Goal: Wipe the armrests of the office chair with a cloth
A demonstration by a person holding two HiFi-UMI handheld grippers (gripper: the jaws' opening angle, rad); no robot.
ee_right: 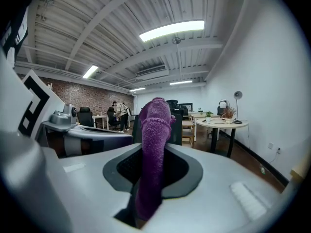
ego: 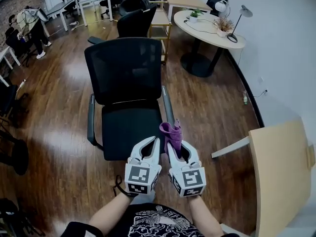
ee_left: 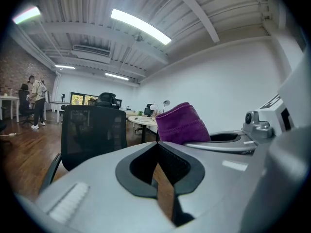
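Observation:
A black mesh office chair (ego: 129, 90) faces me in the head view, with a left armrest (ego: 91, 118) and a right armrest (ego: 168, 105). Just in front of the seat's near edge, my right gripper (ego: 174, 143) is shut on a purple cloth (ego: 171, 131) that sticks up from its jaws, close to the right armrest's near end. Beside it my left gripper (ego: 155, 143) has its jaws together with nothing between them. In the right gripper view the cloth (ee_right: 154, 130) stands between the jaws of the right gripper (ee_right: 151, 152). The left gripper view shows the left gripper (ee_left: 157, 145), the cloth (ee_left: 182, 125) and the chair (ee_left: 92, 130).
A second black chair (ego: 136, 21) and a wooden shelf unit (ego: 161, 22) stand behind the chair. A round white table (ego: 207, 31) with a lamp and a plant is at the back right. A light wooden tabletop (ego: 279, 177) juts in at the right. People stand at the far left (ego: 29, 23).

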